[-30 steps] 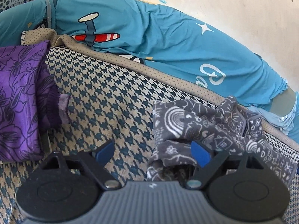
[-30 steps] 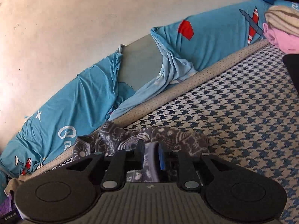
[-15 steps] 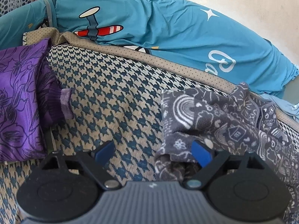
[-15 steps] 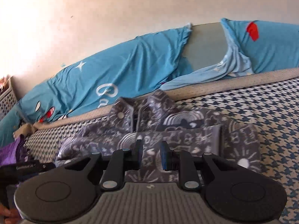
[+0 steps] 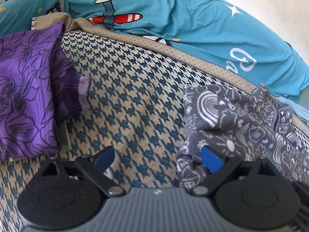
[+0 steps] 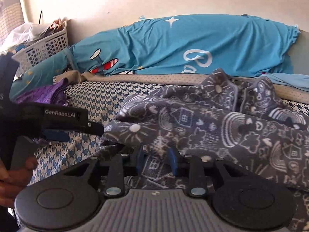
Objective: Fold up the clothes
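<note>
Left tool [image 5: 158, 157] spread wide beside grey garment [image 5: 231, 119]; right tool [image 6: 156, 161] partly parted over it.

A home bedroom: a bed with a blue-and-beige houndstooth woven cover [image 5: 135, 100] fills the frame's middle, a teal pillow printed with a red-striped aeroplane [image 5: 173, 19] lies across the top against a plain cream wall [image 6: 135, 0], and a white perforated plastic laundry basket [image 6: 46, 48] sits at upper left.

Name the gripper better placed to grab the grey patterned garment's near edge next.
Left. The left gripper stands wide open with one finger already at the edge of the grey patterned garment. The right gripper is nearly closed over the cloth's middle.
</note>
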Available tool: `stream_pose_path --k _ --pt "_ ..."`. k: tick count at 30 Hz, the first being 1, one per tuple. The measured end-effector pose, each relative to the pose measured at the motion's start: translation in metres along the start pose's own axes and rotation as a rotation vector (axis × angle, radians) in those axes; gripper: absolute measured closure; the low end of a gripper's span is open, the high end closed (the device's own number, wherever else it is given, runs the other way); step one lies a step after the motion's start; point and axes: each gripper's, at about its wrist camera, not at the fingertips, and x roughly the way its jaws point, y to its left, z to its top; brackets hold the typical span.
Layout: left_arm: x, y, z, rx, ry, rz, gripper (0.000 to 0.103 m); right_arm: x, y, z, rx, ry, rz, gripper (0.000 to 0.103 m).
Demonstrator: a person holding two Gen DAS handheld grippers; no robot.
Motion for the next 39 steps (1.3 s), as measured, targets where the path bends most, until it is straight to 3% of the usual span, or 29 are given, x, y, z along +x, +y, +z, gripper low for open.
stream_pose_path --k 7,11,16,23,26,39 --pt "-0.004 0.018 0.005 -0.050 -0.011 -0.013 0.007 0.017 0.033 -0.004 -0.137 0.004 0.002 0.073" --pt "-0.002 0.023 0.013 -0.065 -0.019 -0.030 0.007 0.019 0.035 -0.002 -0.027 0.023 0.115 0.073" --pt "0.008 0.017 0.027 -0.059 -0.009 -0.071 0.007 0.028 0.044 -0.002 0.001 0.010 0.178 0.073" --pt "0.028 0.007 0.041 -0.043 0.031 -0.140 0.007 0.046 0.035 0.001 0.154 -0.004 0.201 0.073" --pt "0.038 0.003 0.044 -0.017 0.053 -0.167 0.007 0.048 0.038 0.001 0.158 -0.015 0.206 0.072" --pt "0.066 -0.003 0.051 0.112 0.087 -0.171 0.007 0.060 0.026 0.001 0.362 -0.036 0.195 0.074"
